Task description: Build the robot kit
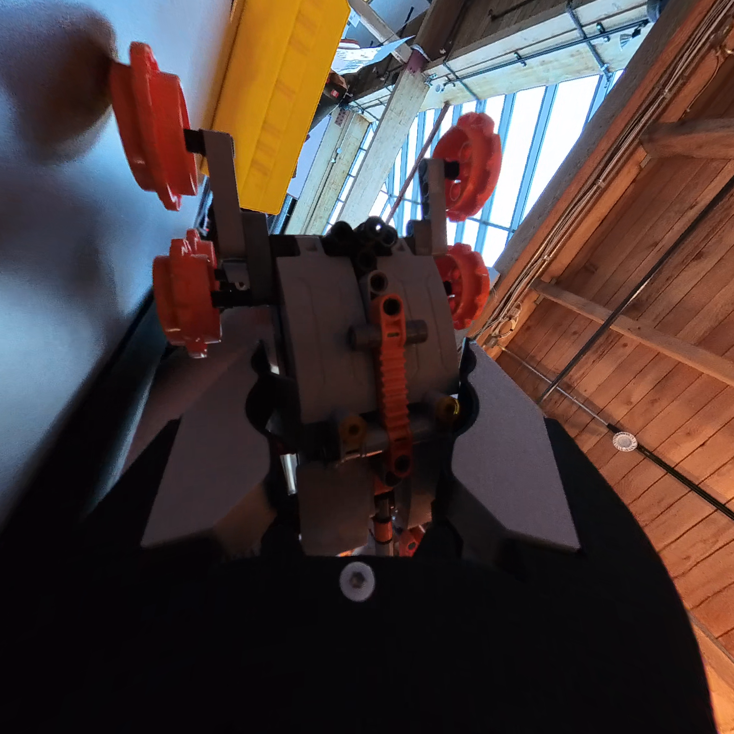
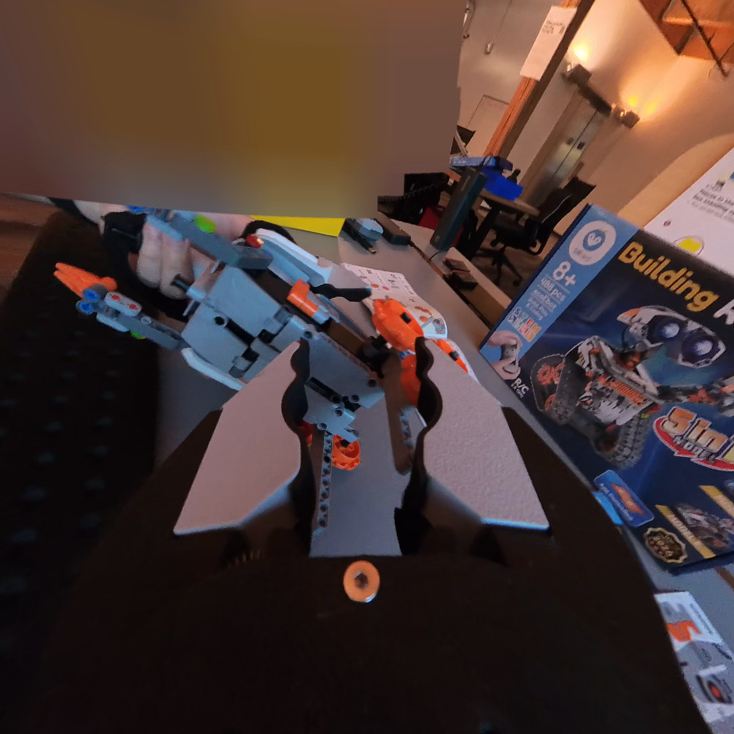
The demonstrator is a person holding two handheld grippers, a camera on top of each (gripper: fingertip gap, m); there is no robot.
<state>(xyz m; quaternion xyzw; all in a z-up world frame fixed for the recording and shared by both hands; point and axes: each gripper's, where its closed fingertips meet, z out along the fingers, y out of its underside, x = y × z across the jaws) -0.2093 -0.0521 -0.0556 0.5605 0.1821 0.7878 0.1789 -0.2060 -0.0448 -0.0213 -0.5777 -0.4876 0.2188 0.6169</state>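
A: What does the left gripper (image 1: 365,349) have?

B: The model (image 1: 317,317). Its fingers (image 1: 206,456) press the model's grey body from both sides, with no gap on either side, so I judge it clamped. The hold looks sound: the pads sit on the broad shell, clear of the orange rack (image 1: 391,377) down the model's middle.

A: And the right gripper (image 2: 361,357)?

B: Its tips sit around the model's underside, where a grey beam (image 2: 323,468) runs back between the fingers. They stand partly apart, and I cannot tell whether they squeeze anything or only bracket it. A grip there seems best kept on the plate rather than the thin beam, which would twist easily.

A: Where is the model itself?

B: Off the table (image 2: 397,254), tilted and held up between the two grippers.

A: What crowds it?

B: Four orange wheels (image 1: 153,119) stick out on grey arms at the model's far end, in the left view. They are the parts likeliest to catch. A hand (image 2: 159,262) shows at the model's other end in the right view, and I cannot tell if it touches.

A: Farther out?

B: A printed sheet (image 2: 381,282) lies just beyond the model. A blue box (image 2: 635,377) stands to the model's right, near but apart. A yellow bin (image 1: 278,79) sits behind the wheels, with windows (image 1: 516,139) and wooden planks (image 1: 595,397) far beyond the model.
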